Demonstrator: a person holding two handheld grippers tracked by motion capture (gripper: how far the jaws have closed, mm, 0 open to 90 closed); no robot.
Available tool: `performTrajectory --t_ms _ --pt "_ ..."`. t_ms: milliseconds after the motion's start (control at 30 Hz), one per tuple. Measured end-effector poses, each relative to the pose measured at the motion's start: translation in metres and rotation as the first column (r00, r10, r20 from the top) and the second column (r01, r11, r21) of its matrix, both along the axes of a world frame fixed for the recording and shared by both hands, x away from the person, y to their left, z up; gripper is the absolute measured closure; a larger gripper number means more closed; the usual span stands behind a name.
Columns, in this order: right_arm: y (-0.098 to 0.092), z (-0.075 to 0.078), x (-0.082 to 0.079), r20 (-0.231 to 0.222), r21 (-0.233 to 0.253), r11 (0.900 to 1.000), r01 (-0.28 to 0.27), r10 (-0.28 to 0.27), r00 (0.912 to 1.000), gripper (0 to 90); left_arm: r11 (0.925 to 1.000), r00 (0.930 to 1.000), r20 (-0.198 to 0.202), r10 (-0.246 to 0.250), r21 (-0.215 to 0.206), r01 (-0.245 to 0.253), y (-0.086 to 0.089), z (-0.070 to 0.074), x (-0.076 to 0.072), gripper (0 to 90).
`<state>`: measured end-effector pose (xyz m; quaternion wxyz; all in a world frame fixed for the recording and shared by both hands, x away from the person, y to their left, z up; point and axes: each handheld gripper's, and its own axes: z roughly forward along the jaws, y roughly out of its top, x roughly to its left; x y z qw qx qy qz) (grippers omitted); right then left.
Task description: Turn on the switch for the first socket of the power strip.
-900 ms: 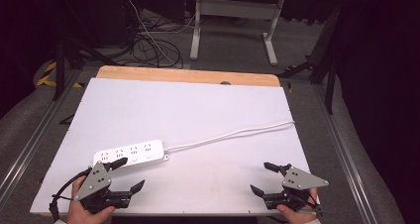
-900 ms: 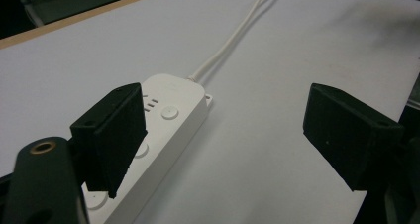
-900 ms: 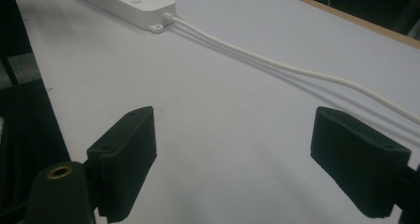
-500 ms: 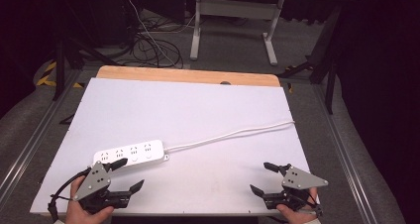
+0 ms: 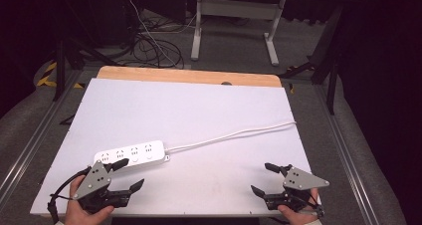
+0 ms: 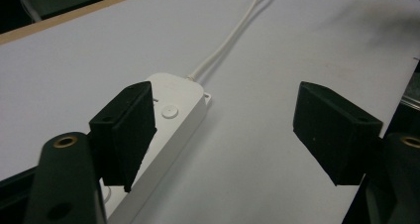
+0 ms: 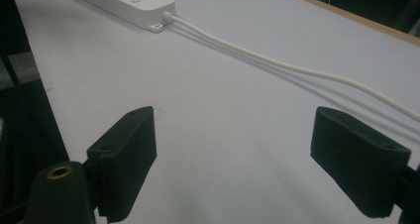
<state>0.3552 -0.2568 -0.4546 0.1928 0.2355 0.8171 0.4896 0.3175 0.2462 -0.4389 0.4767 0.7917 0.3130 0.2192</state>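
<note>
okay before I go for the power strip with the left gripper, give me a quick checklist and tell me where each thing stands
1. Left gripper open: ok, jaws wide apart.
2. Left gripper near the power strip: ok, one jaw over its near end, not closed on it.
3. Right gripper open and out of the way: ok, at the near right of the table.
4. Strip flat, sockets up: ok.
5. Cable slack: ok, runs off the right edge.
6. Plug end: cannot tell.

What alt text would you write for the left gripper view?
A white plastic power strip lies on a white table, its white cable running away toward the far edge. The left claw is open above the table; its left jaw overlaps the strip in the picture, and nothing is held.
</note>
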Motion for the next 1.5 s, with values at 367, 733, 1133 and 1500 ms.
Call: performTrajectory --t_ms 367,733,1133,1500 --pt "0.002 -0.001 0.001 -0.006 0.000 1.000 -0.002 0.002 1.0000 18.7 0.9996 0.9998 -0.017 -0.004 0.026 0.004 -0.001 0.014 0.008 32.1" --pt "0.003 -0.001 0.001 -0.009 -0.003 1.000 -0.002 0.002 1.0000 18.7 0.9996 0.9999 -0.017 0.004 0.028 -0.004 -0.006 0.023 0.018 32.1" --pt "0.002 -0.001 0.000 -0.008 -0.001 1.000 -0.002 0.002 1.0000 18.7 0.9996 1.0000 -0.008 -0.006 0.029 0.006 -0.014 0.034 0.031 31.6" --pt "0.002 -0.001 0.001 -0.007 0.000 1.000 0.000 0.000 1.0000 19.1 0.9997 0.9965 -0.083 -0.013 0.021 0.015 -0.010 0.036 0.041 41.2"
